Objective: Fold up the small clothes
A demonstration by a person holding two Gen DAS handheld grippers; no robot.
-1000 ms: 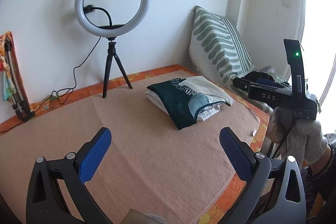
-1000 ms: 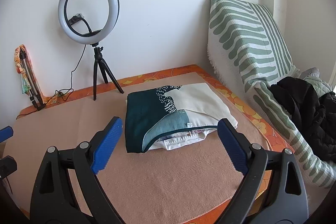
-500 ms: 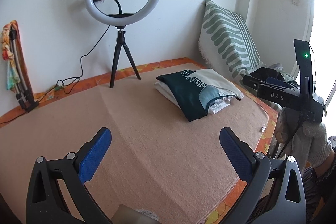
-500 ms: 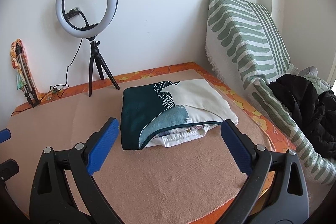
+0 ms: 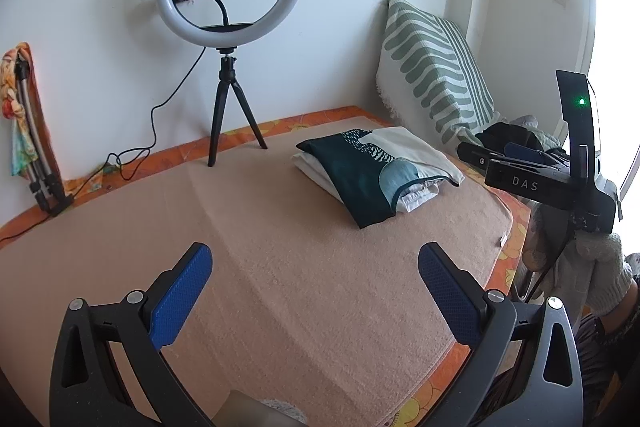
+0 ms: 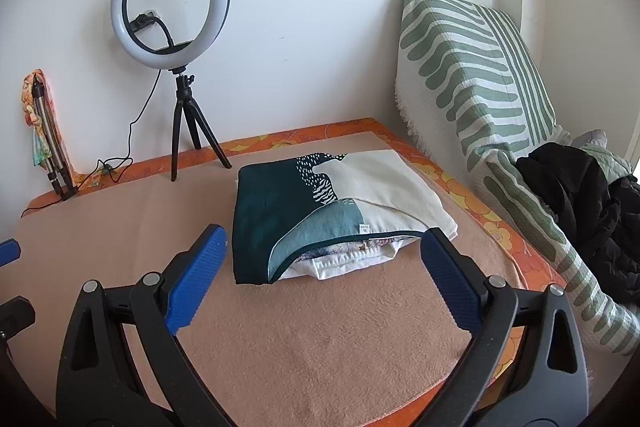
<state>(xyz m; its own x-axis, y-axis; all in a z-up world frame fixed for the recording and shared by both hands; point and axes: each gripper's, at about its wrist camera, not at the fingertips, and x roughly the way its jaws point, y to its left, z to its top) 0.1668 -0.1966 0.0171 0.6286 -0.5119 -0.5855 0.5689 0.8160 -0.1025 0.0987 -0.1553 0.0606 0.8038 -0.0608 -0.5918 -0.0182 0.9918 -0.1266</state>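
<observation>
A stack of folded clothes (image 6: 316,211) lies on the peach blanket (image 6: 320,339), a dark teal and cream patterned top over white garments. It also shows in the left wrist view (image 5: 372,171), at the blanket's far right. My left gripper (image 5: 314,267) is open and empty over the bare near part of the blanket. My right gripper (image 6: 322,251) is open and empty, hovering just in front of the stack. The right gripper body (image 5: 556,175) shows in the left wrist view, held by a gloved hand.
A ring light on a black tripod (image 5: 228,27) stands at the back by the wall, its cable trailing left. A folded tripod (image 5: 36,155) leans at the far left. A green striped cushion (image 6: 476,75) and dark clothing (image 6: 588,207) lie at the right.
Both grippers have drifted slightly; the stack sits a little nearer and larger in the right wrist view. Both stay open and empty.
</observation>
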